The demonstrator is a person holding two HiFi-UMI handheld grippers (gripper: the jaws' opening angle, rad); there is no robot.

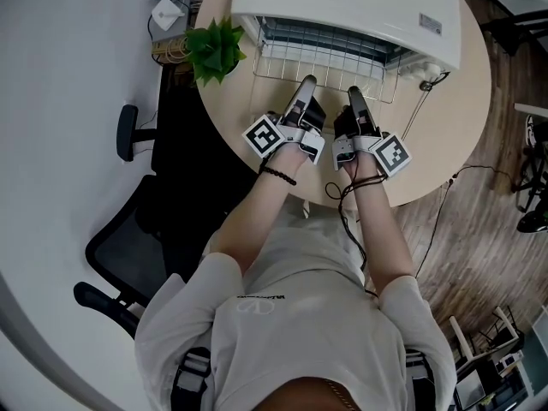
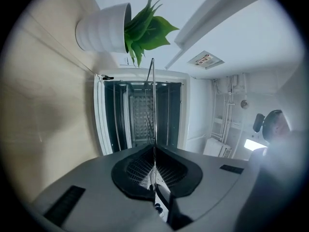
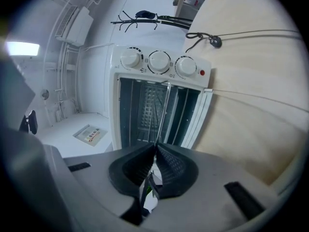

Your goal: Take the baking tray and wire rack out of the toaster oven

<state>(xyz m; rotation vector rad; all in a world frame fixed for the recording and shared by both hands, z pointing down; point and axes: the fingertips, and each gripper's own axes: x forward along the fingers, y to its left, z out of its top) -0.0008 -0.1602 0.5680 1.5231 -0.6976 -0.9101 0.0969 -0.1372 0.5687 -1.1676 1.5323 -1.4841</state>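
The white toaster oven stands at the far side of the round wooden table. The wire rack sticks out of its open front, over the table. My left gripper and right gripper hold the rack's near edge side by side. In the left gripper view the rack is a thin edge-on line running from the shut jaws into the dark oven cavity. The right gripper view shows the same: jaws shut on the rack's rim. I cannot make out a baking tray.
A green plant in a white pot stands just left of the oven. A thin cable lies on the table at the right, near the oven's three knobs. A black office chair stands left of the person.
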